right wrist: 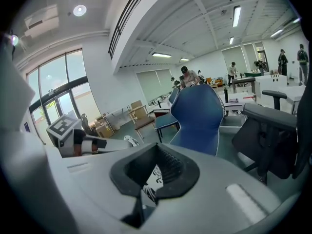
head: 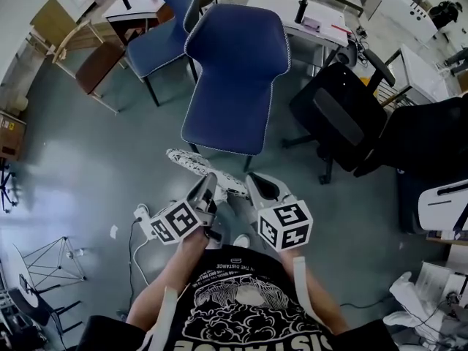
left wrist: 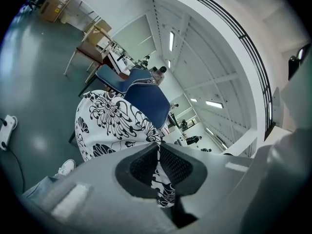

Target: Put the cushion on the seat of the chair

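A white cushion with black flower print (head: 196,164) hangs in the air just in front of the blue chair (head: 238,79), below its seat's front edge. My left gripper (head: 212,186) is shut on the cushion's near edge; in the left gripper view the cushion (left wrist: 109,123) spreads out past the jaws, with the blue chair (left wrist: 146,99) behind it. My right gripper (head: 252,189) is shut on the same near edge, and a strip of printed cushion (right wrist: 152,179) shows between its pads. The blue chair (right wrist: 197,118) stands straight ahead in the right gripper view.
A second blue chair (head: 164,28) and a wooden chair (head: 91,61) stand at the back left. A black office chair (head: 340,112) is close on the right of the blue chair. White desks (head: 314,17) stand behind. A white power strip with cable (head: 139,214) lies on the floor.
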Motion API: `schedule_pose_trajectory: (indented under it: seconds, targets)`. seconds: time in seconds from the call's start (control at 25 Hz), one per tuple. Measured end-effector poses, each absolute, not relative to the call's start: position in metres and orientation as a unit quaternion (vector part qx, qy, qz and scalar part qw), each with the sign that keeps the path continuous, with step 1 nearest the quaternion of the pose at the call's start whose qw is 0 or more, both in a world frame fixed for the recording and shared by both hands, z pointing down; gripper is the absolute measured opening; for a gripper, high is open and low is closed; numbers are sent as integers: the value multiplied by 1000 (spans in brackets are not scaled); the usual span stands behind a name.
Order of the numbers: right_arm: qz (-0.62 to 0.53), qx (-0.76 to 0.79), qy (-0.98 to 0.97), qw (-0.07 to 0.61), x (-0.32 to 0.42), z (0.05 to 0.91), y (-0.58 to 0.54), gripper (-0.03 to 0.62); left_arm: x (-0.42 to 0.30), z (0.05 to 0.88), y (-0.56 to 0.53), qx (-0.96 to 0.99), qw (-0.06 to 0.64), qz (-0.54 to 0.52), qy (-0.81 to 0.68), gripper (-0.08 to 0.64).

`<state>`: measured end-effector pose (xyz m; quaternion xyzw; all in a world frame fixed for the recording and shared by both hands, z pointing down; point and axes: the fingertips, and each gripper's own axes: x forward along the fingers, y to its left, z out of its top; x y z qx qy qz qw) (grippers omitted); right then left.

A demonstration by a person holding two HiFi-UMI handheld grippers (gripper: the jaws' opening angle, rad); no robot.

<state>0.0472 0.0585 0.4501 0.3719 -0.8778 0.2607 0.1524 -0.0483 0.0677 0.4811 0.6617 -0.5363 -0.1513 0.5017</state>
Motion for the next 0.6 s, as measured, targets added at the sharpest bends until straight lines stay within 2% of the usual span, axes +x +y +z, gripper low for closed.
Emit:
schedule_pose_trajectory:
  seconds: [0.6]
  targets:
    - [284,401,-854,173,16,460,-38,-2,-66,499,-37,670,541,-121,-494,18]
